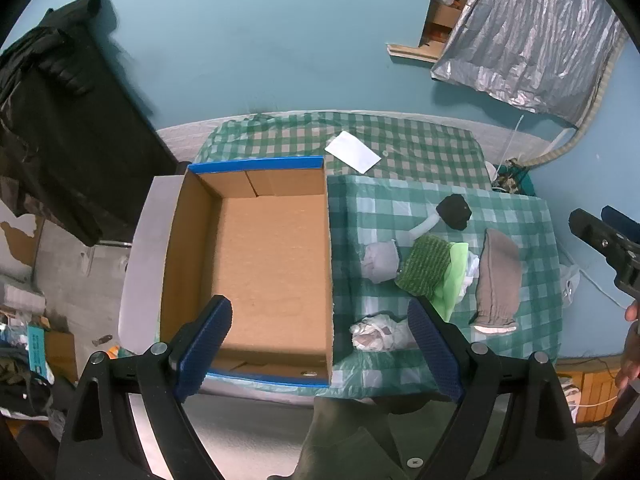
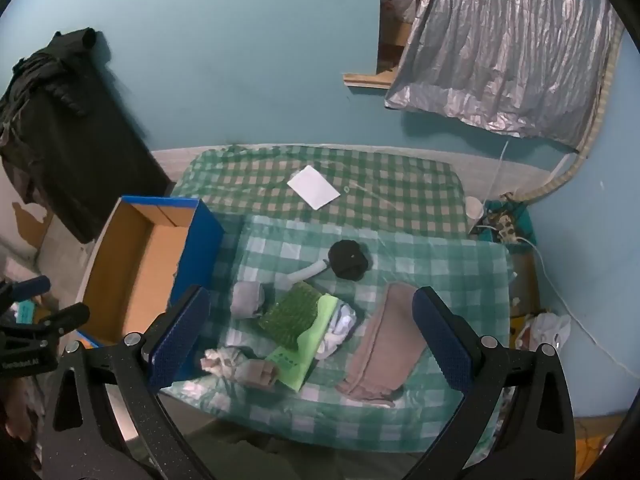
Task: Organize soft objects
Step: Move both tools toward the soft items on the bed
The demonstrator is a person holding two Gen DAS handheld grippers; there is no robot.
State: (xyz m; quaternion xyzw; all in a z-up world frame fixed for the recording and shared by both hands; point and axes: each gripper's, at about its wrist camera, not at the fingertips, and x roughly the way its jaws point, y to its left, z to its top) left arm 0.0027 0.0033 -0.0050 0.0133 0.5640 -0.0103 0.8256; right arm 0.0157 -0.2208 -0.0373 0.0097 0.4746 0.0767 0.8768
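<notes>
An empty cardboard box (image 1: 272,256) (image 2: 136,264) with blue rims stands at the left of a green checked table. Right of it lie soft things: a black ball of cloth (image 1: 454,212) (image 2: 349,260), a grey rolled sock (image 1: 380,261) (image 2: 247,299), a dark green knitted cloth (image 1: 425,266) (image 2: 291,315) on a light green sheet (image 2: 310,354), a brown-grey sock (image 1: 500,280) (image 2: 388,340) and a crumpled white rag (image 1: 378,332) (image 2: 240,364). My left gripper (image 1: 320,348) hangs open over the box's near right edge. My right gripper (image 2: 310,344) hangs open above the soft pile, holding nothing.
A white card (image 1: 352,151) (image 2: 314,187) lies on the far checked cloth. Dark clothing (image 1: 60,128) hangs at the left. A silver foil sheet (image 1: 532,36) covers the wall at upper right. Cables and a white cup (image 2: 474,207) sit beyond the table's right end.
</notes>
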